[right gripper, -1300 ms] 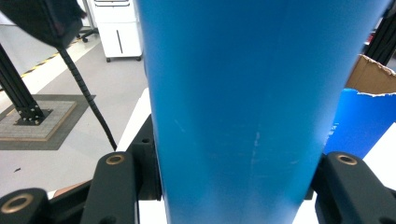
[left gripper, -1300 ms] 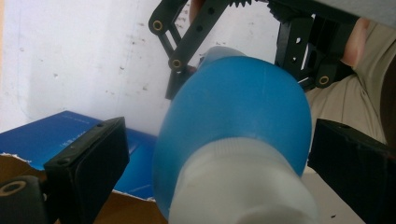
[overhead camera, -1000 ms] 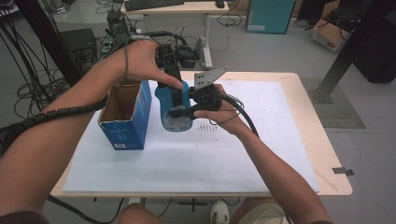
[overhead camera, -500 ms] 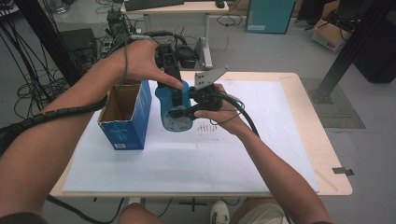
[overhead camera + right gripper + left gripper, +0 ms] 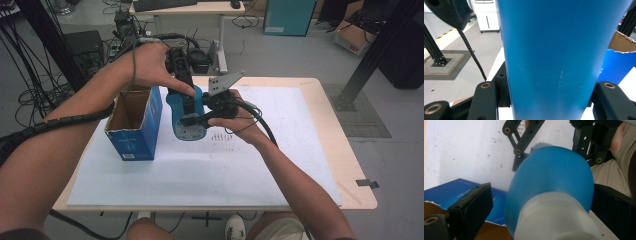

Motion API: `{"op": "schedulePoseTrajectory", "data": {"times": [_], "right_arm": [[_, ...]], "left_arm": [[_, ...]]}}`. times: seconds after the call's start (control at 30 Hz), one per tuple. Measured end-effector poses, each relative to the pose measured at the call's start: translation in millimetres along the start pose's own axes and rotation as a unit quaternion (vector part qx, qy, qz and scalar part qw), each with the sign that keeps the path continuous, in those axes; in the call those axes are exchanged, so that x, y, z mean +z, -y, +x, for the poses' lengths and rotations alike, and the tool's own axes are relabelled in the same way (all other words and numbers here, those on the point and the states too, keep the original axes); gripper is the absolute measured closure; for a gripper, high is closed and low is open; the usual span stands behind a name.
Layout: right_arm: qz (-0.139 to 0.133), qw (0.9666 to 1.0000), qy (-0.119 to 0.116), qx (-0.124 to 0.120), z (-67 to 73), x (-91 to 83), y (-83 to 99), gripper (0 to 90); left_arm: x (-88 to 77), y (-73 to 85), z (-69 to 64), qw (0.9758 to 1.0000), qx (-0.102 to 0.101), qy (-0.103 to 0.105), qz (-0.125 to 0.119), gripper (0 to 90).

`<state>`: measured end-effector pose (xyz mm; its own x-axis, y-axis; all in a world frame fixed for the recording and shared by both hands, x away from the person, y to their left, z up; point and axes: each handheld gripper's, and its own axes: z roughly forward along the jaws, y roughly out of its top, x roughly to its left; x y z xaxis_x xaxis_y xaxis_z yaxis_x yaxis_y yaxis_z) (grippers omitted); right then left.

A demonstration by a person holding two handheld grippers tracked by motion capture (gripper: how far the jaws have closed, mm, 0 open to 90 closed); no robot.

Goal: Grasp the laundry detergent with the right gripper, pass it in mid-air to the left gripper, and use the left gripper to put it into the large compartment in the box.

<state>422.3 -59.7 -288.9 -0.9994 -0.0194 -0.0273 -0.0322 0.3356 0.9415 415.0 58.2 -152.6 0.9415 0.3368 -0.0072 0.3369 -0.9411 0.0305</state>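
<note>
A blue bottle (image 5: 187, 117) with a white cap (image 5: 554, 220) is held upright above the white-covered table (image 5: 280, 165). My right gripper (image 5: 192, 120) is shut on the bottle's body from the right side; in the right gripper view the blue bottle (image 5: 549, 55) sits tight between the two jaws of the right gripper (image 5: 546, 100). My left gripper (image 5: 182, 82) comes down over the bottle's top. In the left gripper view the jaws of the left gripper (image 5: 542, 205) straddle the cap, and the left pad (image 5: 471, 205) stands clear of it.
An open blue cardboard box (image 5: 131, 122) stands just left of the bottle, also seen as the blue box (image 5: 454, 190) and box (image 5: 616, 62). A small patch of dark marks (image 5: 222, 136) lies on the white sheet. Desks, cables and black frame posts stand on the floor beyond the table.
</note>
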Motion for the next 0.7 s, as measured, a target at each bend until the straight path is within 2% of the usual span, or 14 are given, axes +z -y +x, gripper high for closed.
{"op": "schedulePoseTrajectory", "data": {"times": [0.17, 0.27, 0.37, 0.4, 0.43, 0.47, 0.5, 0.57, 0.7], "right_arm": [[-0.003, 1.0000, 0.000, -0.002, -0.2, 0.0, -0.4, 44.5], [-0.003, 1.0000, -0.001, -0.002, -0.3, -0.2, -0.2, 44.5], [-0.002, 1.0000, -0.001, -0.002, -0.2, -0.7, -0.1, 44.4], [-0.002, 1.0000, -0.001, -0.003, -0.2, -0.8, -0.1, 44.4], [-0.007, 0.9999, 0.003, -0.015, -2.2, -0.7, -0.1, 44.4], [-0.009, 0.9999, 0.000, -0.008, -1.1, -0.7, -0.5, 44.4], [-0.006, 0.9998, 0.004, -0.018, -2.6, -0.8, -0.2, 44.4], [-0.005, 0.9998, 0.005, -0.021, -3.2, -1.2, 0.0, 44.4], [-0.006, 0.9997, 0.006, -0.024, -3.5, -1.4, 0.3, 44.4]], "left_arm": [[-0.8, -0.1, 0.0, 1.0000, 0.004, -0.004, -0.001, 5.7], [-0.4, -0.5, -0.1, 1.0000, 0.000, 0.003, 0.000, 5.8], [0.9, -0.6, -0.2, 1.0000, 0.000, 0.002, 0.000, 6.0], [2.9, -0.3, -2.4, 0.9998, -0.017, 0.003, -0.011, 6.1], [3.2, -0.2, -2.3, 0.9998, -0.015, 0.002, -0.011, 6.3], [3.4, -0.3, -2.1, 0.9999, -0.014, 0.003, -0.009, 6.6], [4.1, -0.1, -2.3, 0.9998, -0.016, 0.004, -0.012, 6.8], [4.7, 0.2, -1.9, 0.9999, -0.010, -0.003, -0.010, 8.4], [3.7, -0.6, -2.1, 0.9999, -0.011, 0.004, -0.011, 11.9]]}}
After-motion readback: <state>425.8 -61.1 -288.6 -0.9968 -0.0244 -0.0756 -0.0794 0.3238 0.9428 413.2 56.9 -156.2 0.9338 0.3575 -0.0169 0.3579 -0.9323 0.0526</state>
